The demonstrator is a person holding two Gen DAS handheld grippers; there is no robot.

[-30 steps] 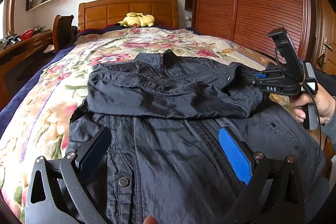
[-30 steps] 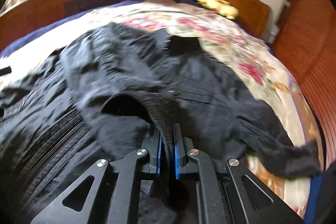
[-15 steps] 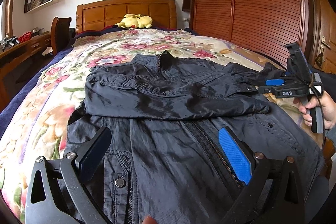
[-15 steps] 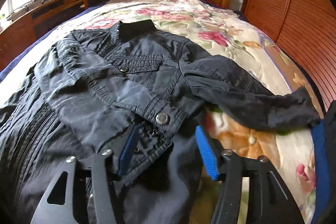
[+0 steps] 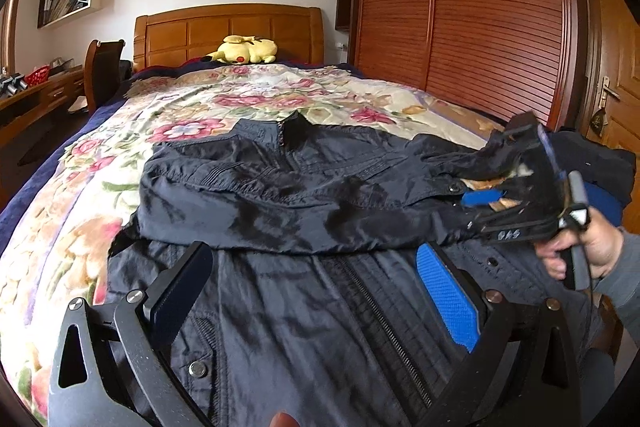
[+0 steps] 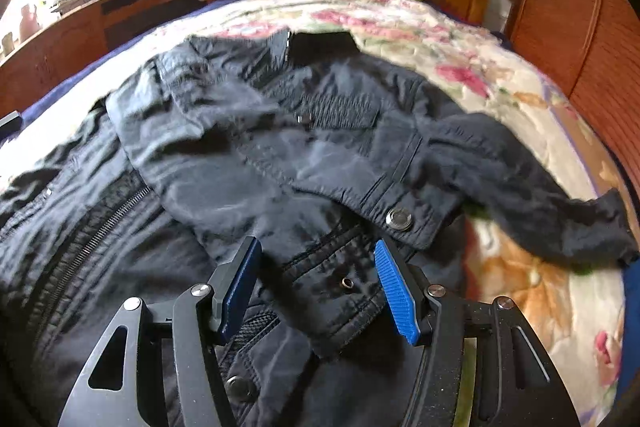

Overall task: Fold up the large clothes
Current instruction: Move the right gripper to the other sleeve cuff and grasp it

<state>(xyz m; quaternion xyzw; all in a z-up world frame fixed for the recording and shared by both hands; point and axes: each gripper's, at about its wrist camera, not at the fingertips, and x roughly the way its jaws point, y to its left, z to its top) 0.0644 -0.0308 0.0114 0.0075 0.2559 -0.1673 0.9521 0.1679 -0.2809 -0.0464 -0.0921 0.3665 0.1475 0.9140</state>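
**Sleeve laid across, right side next**

Dark jacket (image 5: 304, 203) lies face up on the bed (image 5: 80, 211), collar toward the headboard. One sleeve is folded across the chest, its buttoned cuff (image 6: 400, 219) at the right edge. The other sleeve (image 6: 532, 187) trails out over the floral quilt.

Right tongs (image 6: 318, 281): jaws have just been opening, now released; fabric lies below them, pads not pressing it. Left tongs (image 5: 316, 291): jaws wide apart, hovering over the zipper (image 5: 384, 319), holding nothing.

Judgement on the step: take the trailing sleeve near its cuff, lift only enough to clear the body, lay it flat across. Left tongs could pin the hem so the body does not drag.

The right wrist view shows the trailing sleeve and cuff button clearly. The left wrist view alone shows the person's right hand (image 5: 592, 251) on the tool.
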